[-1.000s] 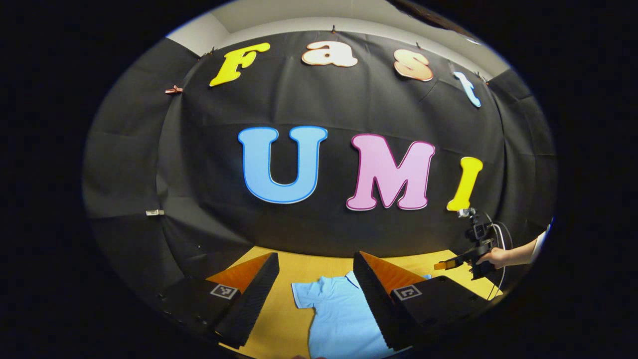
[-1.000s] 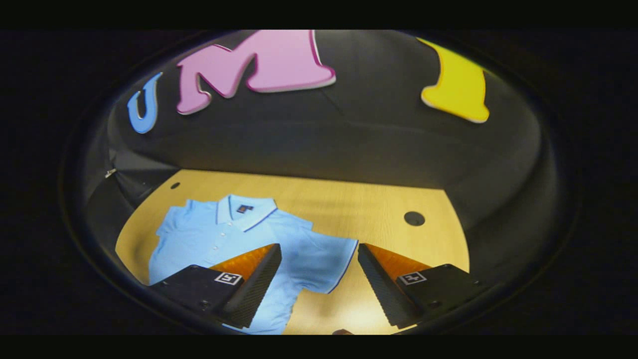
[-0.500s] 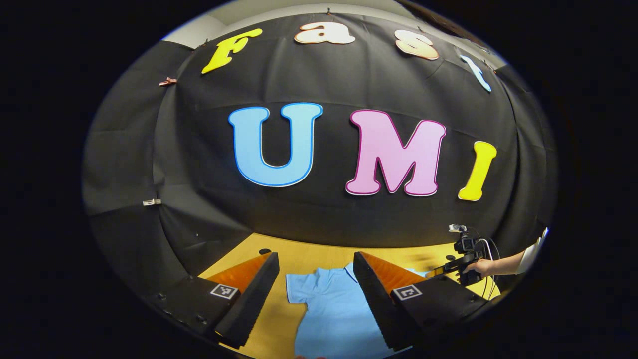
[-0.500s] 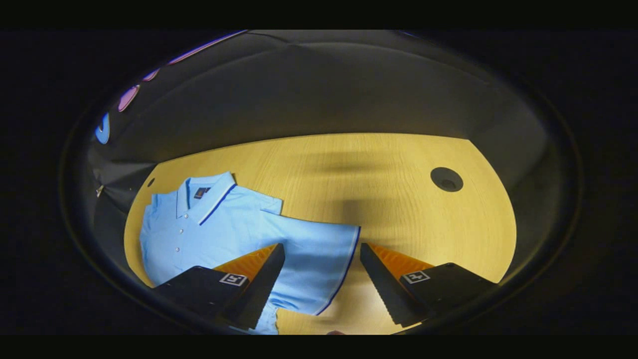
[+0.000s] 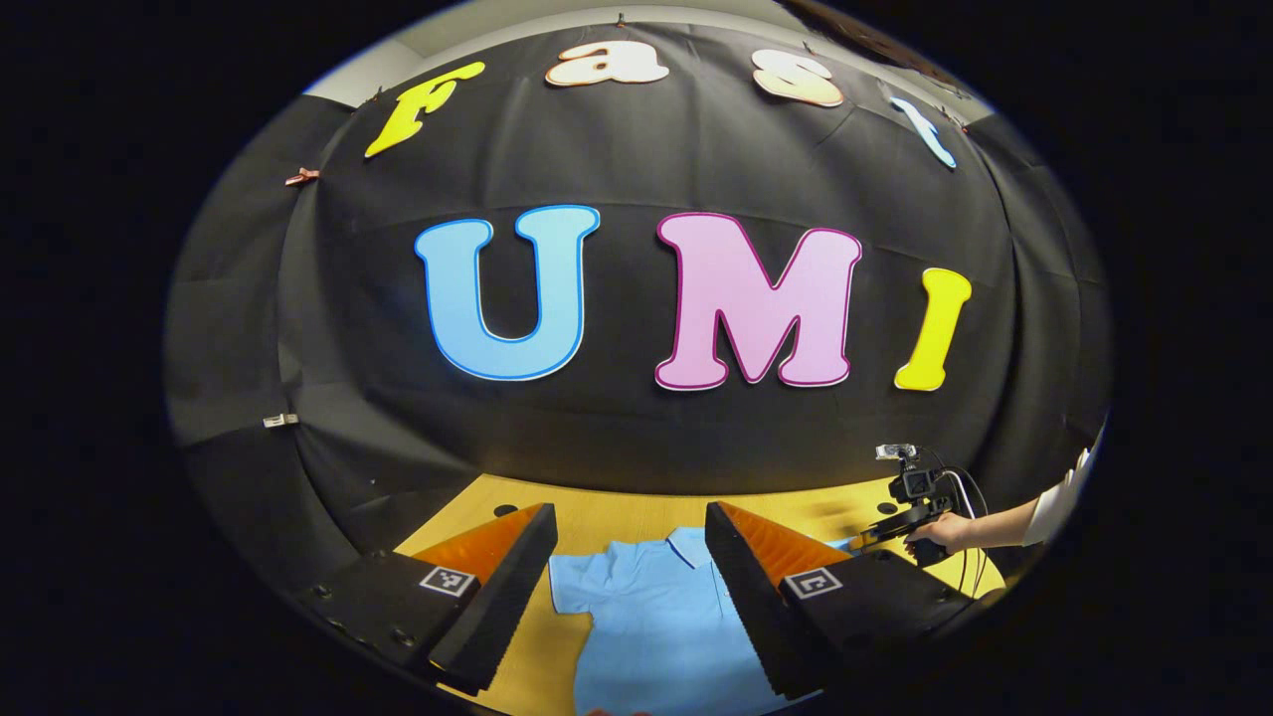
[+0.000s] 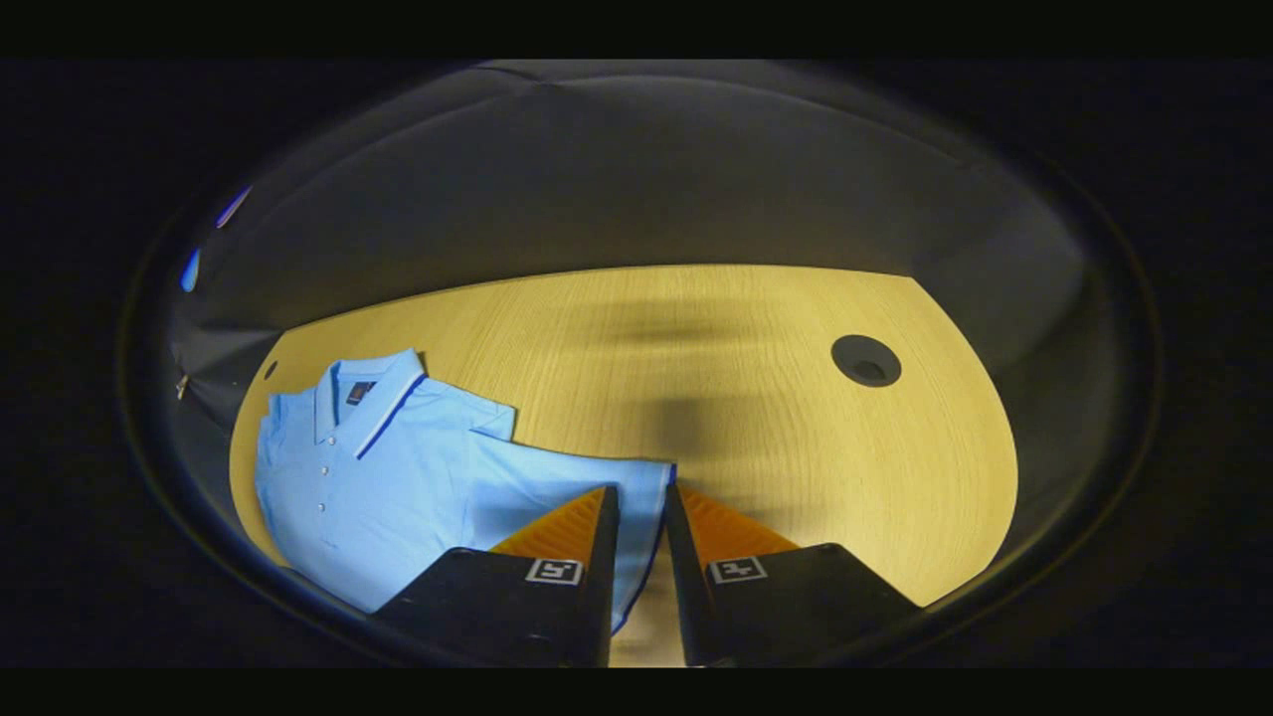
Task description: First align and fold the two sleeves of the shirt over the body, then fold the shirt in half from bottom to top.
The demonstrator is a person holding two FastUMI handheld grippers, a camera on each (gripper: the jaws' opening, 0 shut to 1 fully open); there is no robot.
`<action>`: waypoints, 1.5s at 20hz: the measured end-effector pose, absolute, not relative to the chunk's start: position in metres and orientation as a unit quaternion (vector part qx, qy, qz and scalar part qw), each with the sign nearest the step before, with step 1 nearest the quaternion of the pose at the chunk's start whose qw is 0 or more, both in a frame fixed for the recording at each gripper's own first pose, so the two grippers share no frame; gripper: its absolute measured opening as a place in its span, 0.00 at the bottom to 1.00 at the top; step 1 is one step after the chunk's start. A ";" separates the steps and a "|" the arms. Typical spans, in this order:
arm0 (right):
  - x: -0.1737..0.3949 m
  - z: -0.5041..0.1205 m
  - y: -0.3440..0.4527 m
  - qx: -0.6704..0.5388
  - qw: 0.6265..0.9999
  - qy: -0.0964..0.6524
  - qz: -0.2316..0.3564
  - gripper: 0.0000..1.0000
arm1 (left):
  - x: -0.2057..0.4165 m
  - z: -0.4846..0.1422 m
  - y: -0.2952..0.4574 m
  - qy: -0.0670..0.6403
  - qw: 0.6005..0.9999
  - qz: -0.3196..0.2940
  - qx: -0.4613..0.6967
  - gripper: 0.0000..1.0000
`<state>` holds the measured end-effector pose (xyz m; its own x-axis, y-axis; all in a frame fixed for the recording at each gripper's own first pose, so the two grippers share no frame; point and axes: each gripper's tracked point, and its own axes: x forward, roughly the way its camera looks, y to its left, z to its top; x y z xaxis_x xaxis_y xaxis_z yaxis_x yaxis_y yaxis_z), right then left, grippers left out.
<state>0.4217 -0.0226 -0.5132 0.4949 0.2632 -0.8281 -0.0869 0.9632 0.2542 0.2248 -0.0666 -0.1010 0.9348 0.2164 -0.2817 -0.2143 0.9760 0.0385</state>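
Note:
A light blue polo shirt [image 6: 398, 477] lies face up on the wooden table [image 6: 746, 398], collar toward the back wall. Its right sleeve [image 6: 557, 482] stretches out sideways. My right gripper [image 6: 641, 497] sits low over that sleeve's cuff. Its fingers are drawn close together, a narrow gap left between them and the cuff edge lying in that gap. My left gripper [image 5: 632, 522] hovers open above the shirt [image 5: 646, 617], near the collar and left shoulder, holding nothing. In the left gripper view a hand [image 5: 940, 532] holds the right gripper [image 5: 875, 537] at the far right.
A large round cable hole [image 6: 866, 360] is in the table to the right of the shirt, and a small hole [image 6: 271, 370] sits behind its collar. The black cloth wall closes off the back of the table.
My right gripper tipped down toward the table, came onto the sleeve cuff and narrowed from wide open to a slim gap. My left gripper drifted slightly, staying open.

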 end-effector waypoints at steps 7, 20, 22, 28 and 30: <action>0.410 -0.493 0.028 0.179 0.832 0.500 0.162 0.13 | 0.211 -0.096 -0.062 0.141 0.982 0.123 0.013 0.97; 0.359 -0.460 0.144 0.134 0.795 0.503 0.311 0.22 | 0.200 -0.129 -0.046 0.165 0.977 0.134 -0.014 0.97; 0.355 -0.458 0.133 0.127 0.798 0.501 0.308 0.48 | 0.207 -0.162 -0.035 0.198 0.970 0.130 -0.056 0.97; 0.335 -0.357 0.097 0.179 0.841 0.424 0.284 0.84 | 0.252 -0.249 0.025 0.286 0.943 0.111 -0.133 0.97; 0.321 -0.326 0.087 0.199 0.850 0.400 0.277 0.84 | 0.279 -0.271 0.048 0.308 0.933 0.105 -0.155 0.97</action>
